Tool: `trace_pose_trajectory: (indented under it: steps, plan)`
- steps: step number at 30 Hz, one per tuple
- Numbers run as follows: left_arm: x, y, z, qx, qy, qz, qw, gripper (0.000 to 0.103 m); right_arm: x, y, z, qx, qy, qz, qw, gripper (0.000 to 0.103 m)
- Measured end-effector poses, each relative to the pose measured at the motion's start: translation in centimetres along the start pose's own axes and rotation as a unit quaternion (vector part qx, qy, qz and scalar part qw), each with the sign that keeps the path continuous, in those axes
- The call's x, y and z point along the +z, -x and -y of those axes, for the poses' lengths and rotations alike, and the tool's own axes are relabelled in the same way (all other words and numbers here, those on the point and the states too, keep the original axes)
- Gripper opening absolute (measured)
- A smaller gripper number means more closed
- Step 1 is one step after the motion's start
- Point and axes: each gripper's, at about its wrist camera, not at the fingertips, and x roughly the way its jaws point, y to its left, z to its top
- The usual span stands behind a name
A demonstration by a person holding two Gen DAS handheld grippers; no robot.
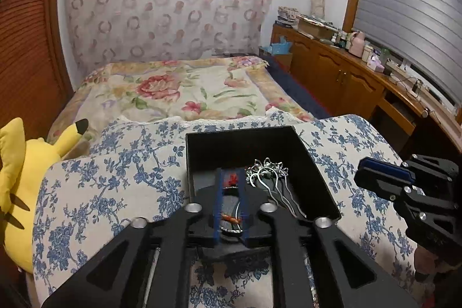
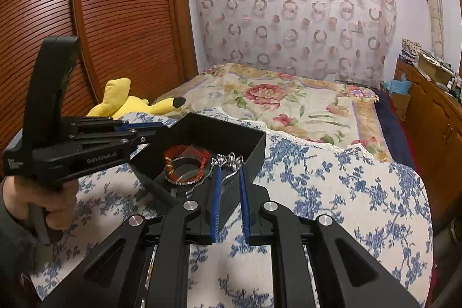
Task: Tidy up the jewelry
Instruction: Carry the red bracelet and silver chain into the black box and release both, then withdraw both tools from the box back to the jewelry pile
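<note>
A black open box (image 1: pixel 199 152) (image 2: pixel 254 146) sits on a blue-flowered cushion (image 1: pixel 101 186) (image 2: pixel 332 186). Inside lie a silver flower hairpin (image 1: pixel 268 172) (image 2: pixel 228 160) and an orange-red bangle (image 2: pixel 186 163) (image 1: pixel 231 218). My left gripper (image 1: pixel 231 181) reaches over the box's near wall, fingers slightly apart around the bangle; whether it grips is unclear. It shows in the right wrist view (image 2: pixel 144 132) at the box's left rim. My right gripper (image 2: pixel 229 172) is open, fingertips at the box's near corner by the hairpin. It shows in the left wrist view (image 1: pixel 372 169), right of the box.
A yellow Pikachu plush (image 1: pixel 20 181) (image 2: pixel 130 103) lies left of the cushion. A flowered bed (image 1: pixel 184 88) (image 2: pixel 288 97) stretches behind. A wooden cabinet (image 1: pixel 340 77) with clutter runs along the right wall. A slatted wooden door (image 2: pixel 115 19) stands on the left.
</note>
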Motion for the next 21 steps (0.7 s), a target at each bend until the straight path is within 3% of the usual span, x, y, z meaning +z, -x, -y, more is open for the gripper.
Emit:
trace_pose_trajectory:
  steps: [5,7,10,15,17,21]
  plan:
    - [-0.8,1.5,0.1,0.007,-0.008,0.011,0.9999,0.044,-1.0,1.2,-0.4,0.001,-0.002,0.0,1.0,0.014]
    - [-1.2,2.3,0.3,0.009,-0.013,0.018,0.9997,0.063,-1.5,1.9,-0.6,0.001,-0.002,0.003,1.0,0.015]
    - [-1.7,3.6,0.6,0.011,-0.021,0.031,0.9992,0.08,-2.4,3.0,-1.0,0.002,-0.003,0.008,1.0,0.023]
    - [-2.6,5.9,1.1,0.02,-0.028,0.055,0.9979,0.095,-3.6,4.7,-1.9,0.0,0.001,0.014,1.0,0.026]
    - [-2.8,6.6,1.2,0.021,-0.029,0.06,0.9975,0.095,-4.1,5.3,-2.2,0.0,0.002,0.014,1.0,0.032]
    - [-3.8,8.4,1.6,0.015,-0.033,0.07,0.9969,0.095,-5.1,6.3,-2.8,0.0,0.005,0.013,1.0,0.035]
